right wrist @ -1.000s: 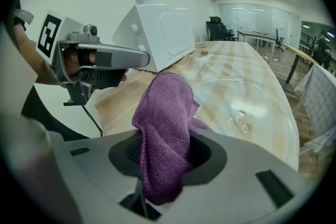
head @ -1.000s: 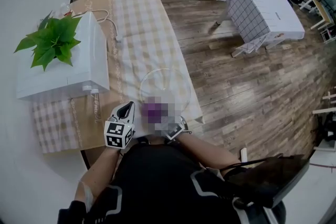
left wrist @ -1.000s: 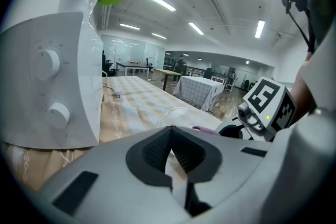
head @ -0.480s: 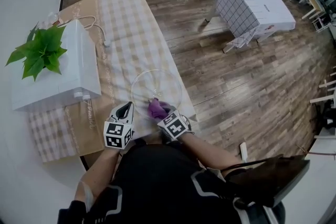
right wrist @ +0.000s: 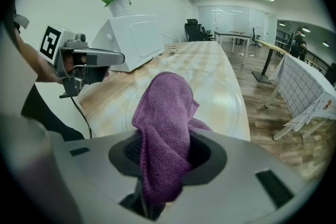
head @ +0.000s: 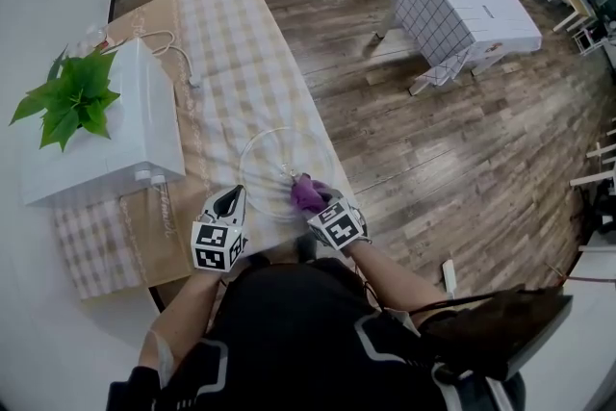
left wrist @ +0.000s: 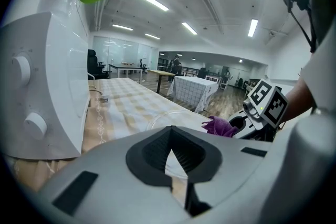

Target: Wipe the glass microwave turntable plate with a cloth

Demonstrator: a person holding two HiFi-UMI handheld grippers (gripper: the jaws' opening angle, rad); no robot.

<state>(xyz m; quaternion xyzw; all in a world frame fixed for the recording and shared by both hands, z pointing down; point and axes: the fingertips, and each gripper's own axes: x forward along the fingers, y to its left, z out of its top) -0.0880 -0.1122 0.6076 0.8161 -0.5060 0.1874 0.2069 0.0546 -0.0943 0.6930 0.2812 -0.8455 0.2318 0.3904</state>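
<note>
While the right gripper (head: 316, 207) pinches the purple cloth (right wrist: 164, 128) over the glass plate (head: 274, 159) on the table (head: 241, 43), press flat, sweeping in circles; the left gripper (head: 232, 199) rests closed and empty beside the rim

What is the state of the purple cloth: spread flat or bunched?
Bunched. The purple cloth stands crumpled in folds in the right gripper, which is shut on it, over the glass plate.

A white microwave (head: 101, 125) stands at the table's (head: 144, 250) left edge, a green plant (head: 69, 96) on top. A white cable (head: 175, 45) lies behind it on the checked tablecloth (head: 241, 43). Past the right edge, a cloth-covered small table (head: 462, 0) stands on the wood floor (head: 433, 140).
</note>
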